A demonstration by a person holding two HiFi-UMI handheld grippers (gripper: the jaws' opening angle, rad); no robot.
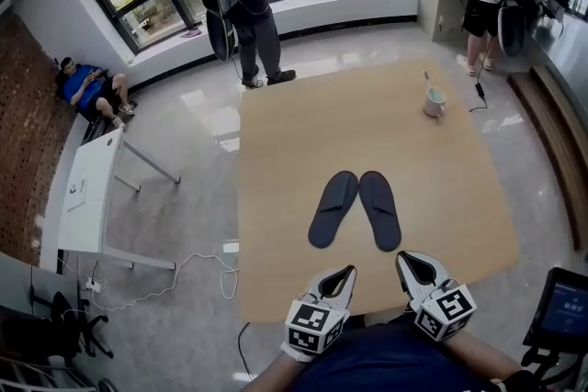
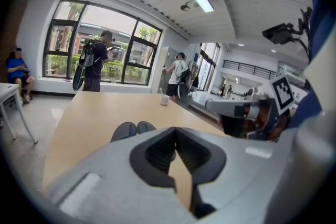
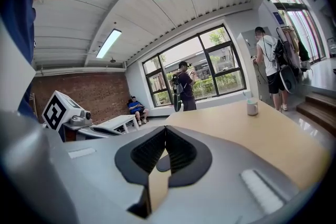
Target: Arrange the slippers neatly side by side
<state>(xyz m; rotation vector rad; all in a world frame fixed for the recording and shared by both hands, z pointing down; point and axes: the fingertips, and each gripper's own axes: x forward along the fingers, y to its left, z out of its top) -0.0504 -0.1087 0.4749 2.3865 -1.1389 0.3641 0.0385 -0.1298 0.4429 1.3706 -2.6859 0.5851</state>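
Note:
Two dark blue slippers lie side by side on the wooden table (image 1: 276, 142), toes pointing away from me. The left slipper (image 1: 333, 208) angles slightly outward at its heel; the right slipper (image 1: 379, 209) lies beside it, their toes almost touching. Both slippers (image 2: 132, 130) show just past the jaws in the left gripper view. A slipper (image 3: 163, 163) peeks between the jaws in the right gripper view. My left gripper (image 1: 347, 272) and right gripper (image 1: 406, 259) hover at the near table edge, both shut and holding nothing, short of the slippers' heels.
A white cup (image 1: 435, 101) with a stick in it stands at the table's far right. A white side table (image 1: 87, 193) is on the floor to the left. Two people stand beyond the table by the windows; another sits at far left.

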